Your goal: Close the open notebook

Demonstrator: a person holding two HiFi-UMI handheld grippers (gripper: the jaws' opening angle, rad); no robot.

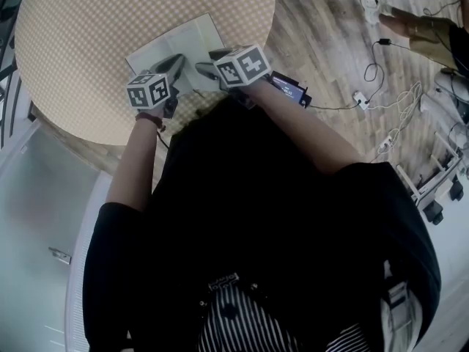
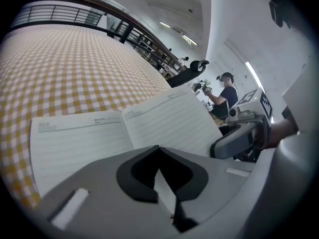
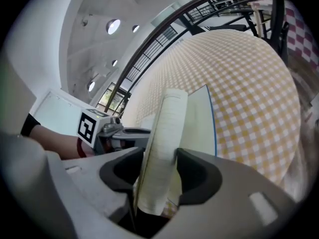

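The open notebook [image 1: 165, 44] lies on the round checked table [image 1: 88, 35] near its front edge. In the left gripper view its lined pages [image 2: 99, 133] spread flat just beyond my left gripper [image 2: 158, 151], whose dark pads meet at the tips over the near page edge. My right gripper [image 3: 159, 168] is shut on a thick stack of the notebook's right-hand pages [image 3: 167, 128], lifted upright off the table. In the head view the left gripper [image 1: 174, 65] and right gripper [image 1: 208, 67] sit side by side over the book's near edge.
The table's rim [image 1: 220, 105] is right at my body. On the wooden floor to the right lie a dark device [image 1: 289, 88], cables and a power strip [image 1: 359, 97]. A railing [image 2: 60, 14] runs behind the table; another person [image 2: 227, 91] stands far off.
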